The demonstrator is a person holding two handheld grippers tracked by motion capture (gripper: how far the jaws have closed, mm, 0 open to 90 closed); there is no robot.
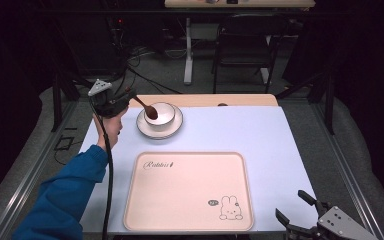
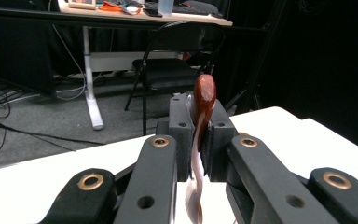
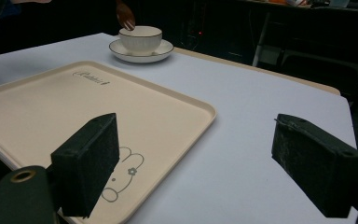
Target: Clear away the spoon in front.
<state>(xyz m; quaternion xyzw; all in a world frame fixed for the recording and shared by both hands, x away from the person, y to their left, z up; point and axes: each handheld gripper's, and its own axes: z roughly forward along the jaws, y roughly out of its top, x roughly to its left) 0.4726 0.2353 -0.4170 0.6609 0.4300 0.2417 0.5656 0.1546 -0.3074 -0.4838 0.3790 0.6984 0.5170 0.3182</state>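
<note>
Overhead light brightens my counter (image 1: 260, 145) against a dark room; my near fingers (image 3: 86, 163) blur softly.

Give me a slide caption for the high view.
Left gripper holds a brown spoon over the bowl; tray waits.

The spoon (image 1: 147, 107) is reddish-brown wood. The bowl (image 1: 161, 116) is white with a dark rim, and so is the saucer (image 1: 176, 130) under it. The tray (image 1: 190, 192) is pale pink with a line-drawn rabbit and script lettering. The table (image 1: 260, 145) is pale lavender-blue. The sleeve (image 1: 65, 200) is blue. Both grippers' jaws are black.
</note>
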